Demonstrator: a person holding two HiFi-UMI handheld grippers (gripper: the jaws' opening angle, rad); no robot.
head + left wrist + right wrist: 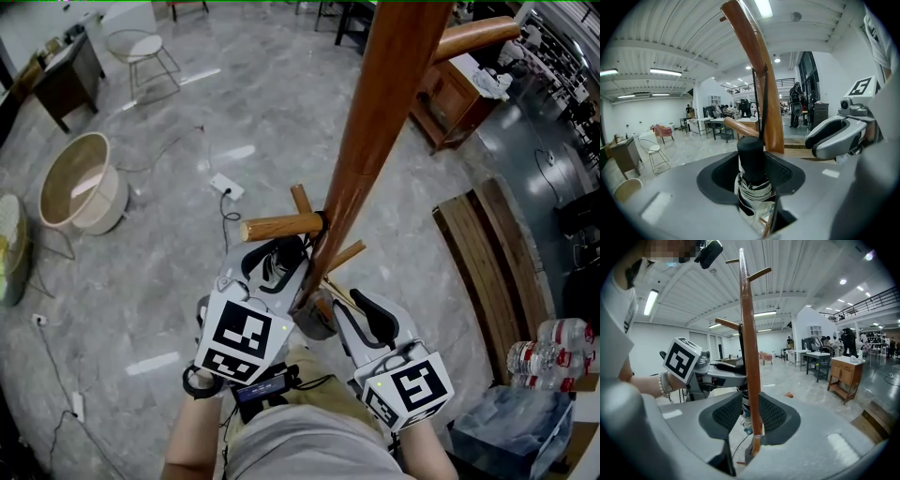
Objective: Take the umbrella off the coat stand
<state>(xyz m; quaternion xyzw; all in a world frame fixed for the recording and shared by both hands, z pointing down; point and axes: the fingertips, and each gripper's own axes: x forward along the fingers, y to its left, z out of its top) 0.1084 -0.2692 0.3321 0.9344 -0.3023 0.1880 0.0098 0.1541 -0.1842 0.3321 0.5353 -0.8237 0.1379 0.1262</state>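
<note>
Closest in, the left grey plastic gripper (751, 165) stood with jaws wide around the black handle of the folded black-and-white umbrella (752, 190), its pads not clearly pressing. Behind rose the tall brown wooden coat stand (375, 122), its pole clamped in the narrow jaws of the right grey gripper (751, 417). The umbrella hung against the pole by a thin black strap (764, 108) from a short wooden peg (281, 226). Grasping seemed underway. The next move called for a firm grip, then lifting the strap off the peg's end.
</note>
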